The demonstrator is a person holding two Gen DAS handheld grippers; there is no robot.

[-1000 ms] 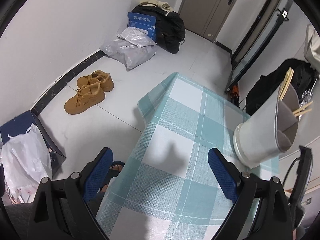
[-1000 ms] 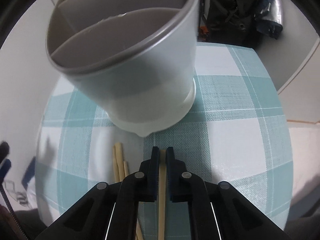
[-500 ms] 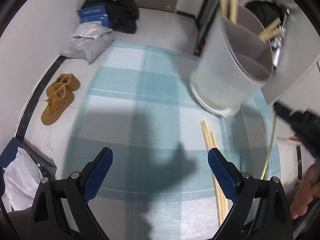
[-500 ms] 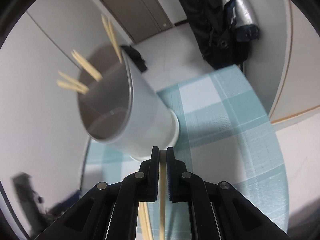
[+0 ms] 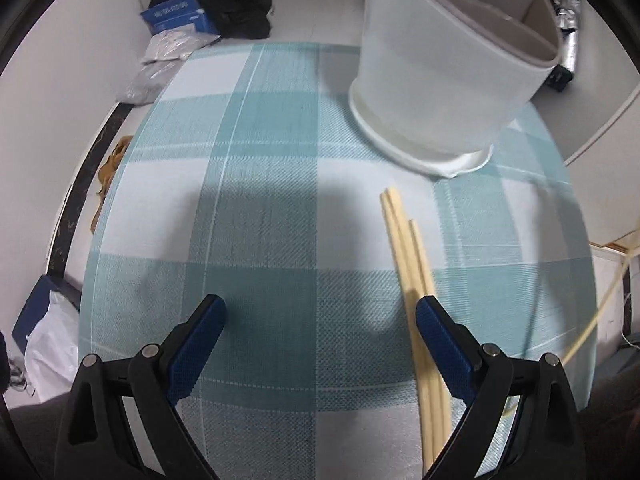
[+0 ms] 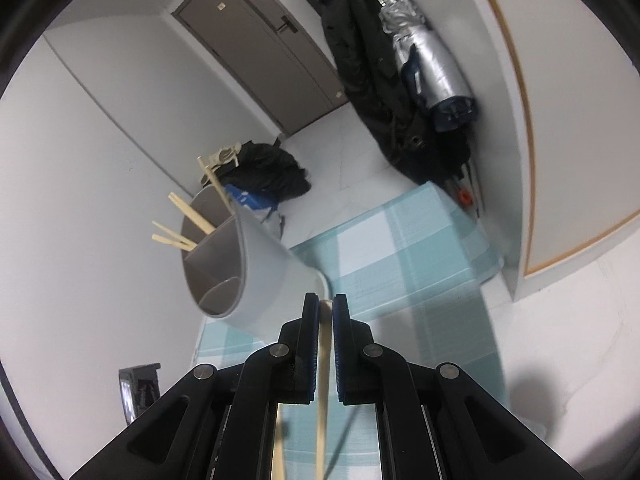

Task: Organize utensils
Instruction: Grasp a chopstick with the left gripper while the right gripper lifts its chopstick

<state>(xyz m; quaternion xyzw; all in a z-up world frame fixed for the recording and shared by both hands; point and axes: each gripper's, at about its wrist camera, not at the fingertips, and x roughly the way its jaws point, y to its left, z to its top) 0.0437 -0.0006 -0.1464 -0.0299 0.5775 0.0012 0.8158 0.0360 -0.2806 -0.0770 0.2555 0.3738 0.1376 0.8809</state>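
Note:
A white utensil holder [image 5: 448,76] with grey dividers stands at the far right of the teal checked tablecloth [image 5: 264,200]. Three pale wooden chopsticks [image 5: 412,264] lie on the cloth in front of it. My left gripper [image 5: 318,312] hovers open above the cloth, its right finger over the chopsticks' near ends. In the right wrist view the holder [image 6: 256,276] carries several chopsticks [image 6: 188,220] in its far compartments. My right gripper [image 6: 326,304] is shut on one chopstick [image 6: 323,380], lifted off the table just right of the holder. That held chopstick [image 5: 600,312] shows at the left view's right edge.
On the floor beyond the table lie a black bag [image 5: 236,4], a blue box [image 5: 176,14] and grey plastic parcels [image 5: 160,64]. Tan shoes [image 5: 110,164] sit by the left wall. Dark coats and a silver bundle [image 6: 432,68] hang near the door [image 6: 272,52].
The left gripper swung right and lower, bringing the holder and the lying chopsticks close. The right gripper rose and tilted up from the cloth with its chopstick.

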